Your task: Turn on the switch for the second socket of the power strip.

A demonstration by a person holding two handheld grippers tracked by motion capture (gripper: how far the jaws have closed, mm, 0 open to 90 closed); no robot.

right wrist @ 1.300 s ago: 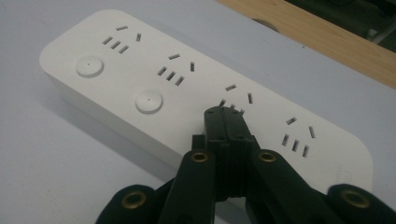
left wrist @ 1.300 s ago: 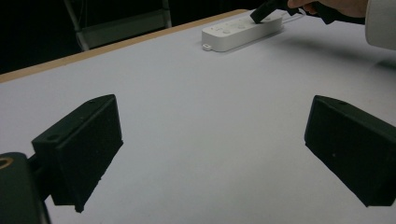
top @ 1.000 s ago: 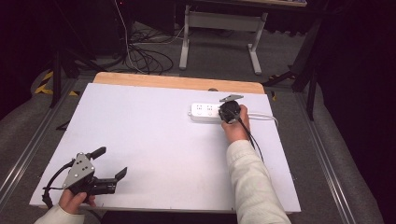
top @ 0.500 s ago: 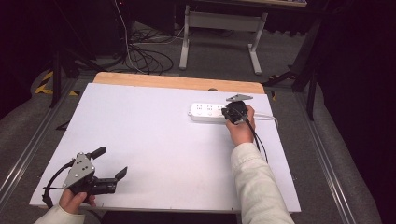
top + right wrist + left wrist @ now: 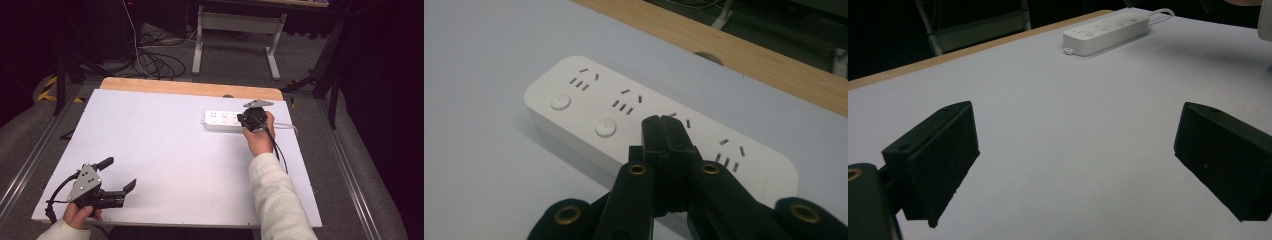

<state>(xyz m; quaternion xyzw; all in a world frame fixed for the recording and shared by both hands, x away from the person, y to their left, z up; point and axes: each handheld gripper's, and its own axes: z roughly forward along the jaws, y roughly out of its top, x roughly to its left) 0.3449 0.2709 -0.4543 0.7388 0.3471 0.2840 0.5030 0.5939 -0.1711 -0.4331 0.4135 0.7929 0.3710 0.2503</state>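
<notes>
My right gripper (image 5: 667, 125) is clenched with its jaws pressed together, holding nothing, tips over the third socket set of the white power strip (image 5: 223, 120) lying near the table's (image 5: 165, 135) far edge. My left gripper (image 5: 119, 175), well apart from the strip, gapes wide and empty.

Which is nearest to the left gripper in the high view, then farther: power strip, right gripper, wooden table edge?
From the left gripper:
1. Power strip, far right part of the table.
2. Right gripper, at the strip's right end.
3. Wooden table edge, along the far side.
</notes>
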